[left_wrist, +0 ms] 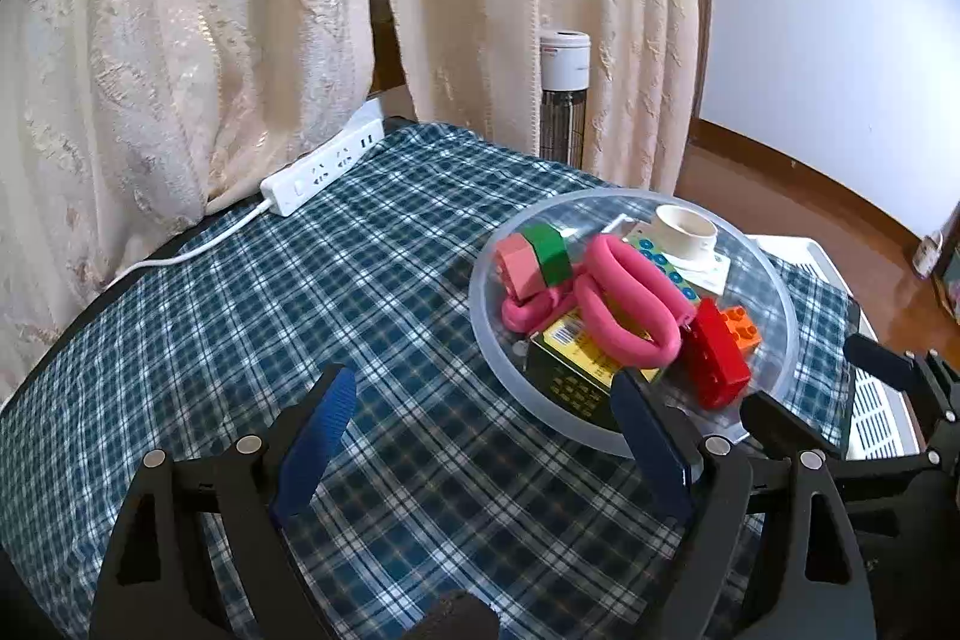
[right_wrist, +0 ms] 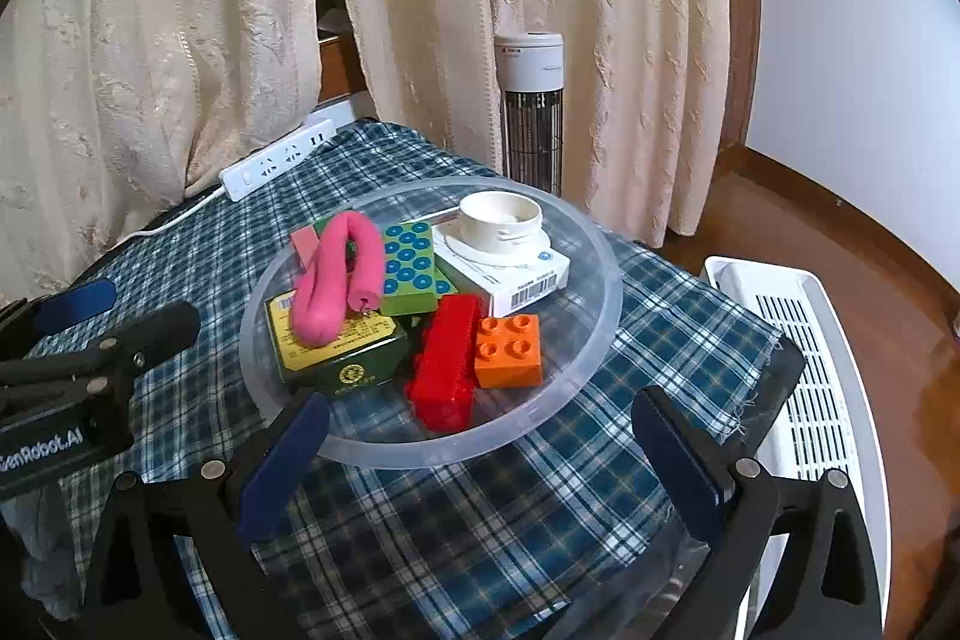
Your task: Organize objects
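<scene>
Clear bowl of toys just ahead of both grippers' wide-spread, empty jaws.

A room in a home — cream curtains hang beyond the claw, a checked tablecloth covers the table under it, a tower fan stands ahead on the wooden floor, and a power strip lies ahead to the left.
</scene>
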The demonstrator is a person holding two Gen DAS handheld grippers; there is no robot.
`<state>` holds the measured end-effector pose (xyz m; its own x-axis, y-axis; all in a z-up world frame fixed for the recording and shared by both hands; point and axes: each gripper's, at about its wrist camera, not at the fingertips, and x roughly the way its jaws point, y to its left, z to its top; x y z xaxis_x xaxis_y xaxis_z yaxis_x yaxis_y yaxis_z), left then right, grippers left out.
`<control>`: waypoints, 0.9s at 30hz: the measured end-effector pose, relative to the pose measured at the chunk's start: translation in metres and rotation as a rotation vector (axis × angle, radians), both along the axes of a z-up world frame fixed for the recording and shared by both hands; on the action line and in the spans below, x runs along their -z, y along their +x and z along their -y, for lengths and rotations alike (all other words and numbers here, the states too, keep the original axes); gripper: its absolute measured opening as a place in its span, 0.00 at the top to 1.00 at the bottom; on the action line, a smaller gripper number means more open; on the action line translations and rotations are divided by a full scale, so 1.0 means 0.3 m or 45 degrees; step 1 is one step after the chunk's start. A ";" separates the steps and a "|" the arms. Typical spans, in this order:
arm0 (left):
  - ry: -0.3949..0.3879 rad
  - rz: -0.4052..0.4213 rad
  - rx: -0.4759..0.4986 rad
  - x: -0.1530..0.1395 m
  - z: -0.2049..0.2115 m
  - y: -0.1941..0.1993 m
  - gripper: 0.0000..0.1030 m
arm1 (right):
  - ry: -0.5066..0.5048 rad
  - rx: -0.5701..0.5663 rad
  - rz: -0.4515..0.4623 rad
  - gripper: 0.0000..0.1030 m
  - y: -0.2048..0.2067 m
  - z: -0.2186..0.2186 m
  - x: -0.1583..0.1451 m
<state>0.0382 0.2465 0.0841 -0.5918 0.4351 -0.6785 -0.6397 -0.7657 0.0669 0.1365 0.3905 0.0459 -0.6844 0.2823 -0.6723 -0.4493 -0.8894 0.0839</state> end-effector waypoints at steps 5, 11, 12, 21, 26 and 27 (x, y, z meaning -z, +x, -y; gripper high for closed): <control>-0.015 -0.010 0.016 0.005 -0.009 0.011 0.15 | 0.026 -0.002 0.013 0.00 -0.006 0.006 0.004; -0.017 0.004 0.021 0.009 -0.007 0.009 0.15 | 0.063 0.006 0.042 0.00 -0.016 0.012 0.016; -0.017 0.005 0.020 0.009 -0.007 0.009 0.15 | 0.062 0.007 0.045 0.00 -0.017 0.010 0.017; -0.031 0.023 0.009 0.021 -0.009 0.002 0.12 | 0.051 0.008 0.053 0.00 -0.019 0.009 0.027; -0.041 0.015 0.013 0.022 -0.011 0.001 0.11 | 0.045 0.000 0.058 0.00 -0.022 0.012 0.033; -0.042 0.015 0.013 0.022 -0.011 0.001 0.11 | 0.044 0.000 0.058 0.00 -0.022 0.012 0.034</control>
